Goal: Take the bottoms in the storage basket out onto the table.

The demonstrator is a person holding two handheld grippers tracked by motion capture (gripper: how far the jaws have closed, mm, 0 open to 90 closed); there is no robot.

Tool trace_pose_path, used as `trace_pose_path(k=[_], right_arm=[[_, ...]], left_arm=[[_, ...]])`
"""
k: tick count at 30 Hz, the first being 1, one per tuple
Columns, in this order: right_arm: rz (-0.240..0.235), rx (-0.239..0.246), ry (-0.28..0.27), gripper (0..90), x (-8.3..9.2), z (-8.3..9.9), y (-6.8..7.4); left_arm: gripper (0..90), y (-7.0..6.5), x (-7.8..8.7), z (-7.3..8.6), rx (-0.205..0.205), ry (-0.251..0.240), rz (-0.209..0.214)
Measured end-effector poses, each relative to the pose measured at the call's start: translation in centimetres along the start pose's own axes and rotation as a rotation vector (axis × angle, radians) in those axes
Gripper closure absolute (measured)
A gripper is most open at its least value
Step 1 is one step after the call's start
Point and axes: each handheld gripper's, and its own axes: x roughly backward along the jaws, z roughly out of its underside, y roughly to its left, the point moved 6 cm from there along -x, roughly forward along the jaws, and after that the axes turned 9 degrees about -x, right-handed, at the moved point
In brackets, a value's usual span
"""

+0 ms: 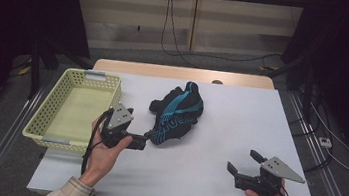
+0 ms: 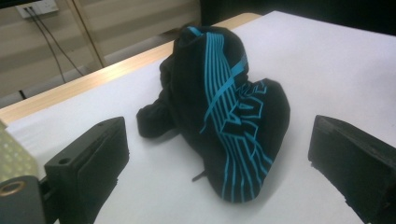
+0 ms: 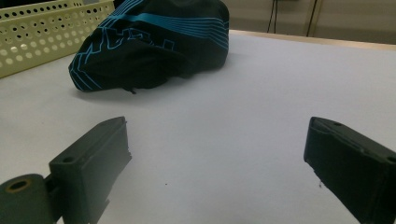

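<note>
A pale yellow perforated basket (image 1: pixel 76 108) is sitting at the left edge of the worktop (image 1: pixel 239 131), empty, most likely waiting as the place where the garment will go. Just beside its near right corner, the left gripper (image 1: pixel 149 136) is reaching toward the crumpled black garment with turquoise stripes (image 1: pixel 176 112), which is lying in a heap near the middle of the worktop, a little left of centre and apart from the basket. The left gripper's fingers (image 2: pixel 91 161) are standing wide apart on either side of the garment's near end, as the left gripper view shows, not yet closing on the cloth; that looks like a line-up for a pinch on the near fold. Farther right, the right gripper (image 1: pixel 244 163) is hovering low over bare worktop near the front right, well apart from the garment, its fingers (image 3: pixel 95 161) also spread wide and holding nothing, probably waiting its turn.

The worktop is covered in a plain white sheet, with a strip of light wood showing along the far edge. Behind it, pale panelled walls, a wall socket and trailing black cables are showing, with dark curtains hanging on both sides.
</note>
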Motion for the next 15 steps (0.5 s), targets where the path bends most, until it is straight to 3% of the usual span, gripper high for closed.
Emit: trace_pose_path(k=[5,15], right_arm=[[-0.001,0.004,0.000,6.6,0.0,0.0,0.0],[0.000,-0.001,0.001,6.6,-0.1,0.0,0.0]], left_arm=[[5.2,0.1,0.7,0.7,0.012,0.000,-0.020],[5.2,-0.7,1.8,3.3,0.027,0.028,-0.004]])
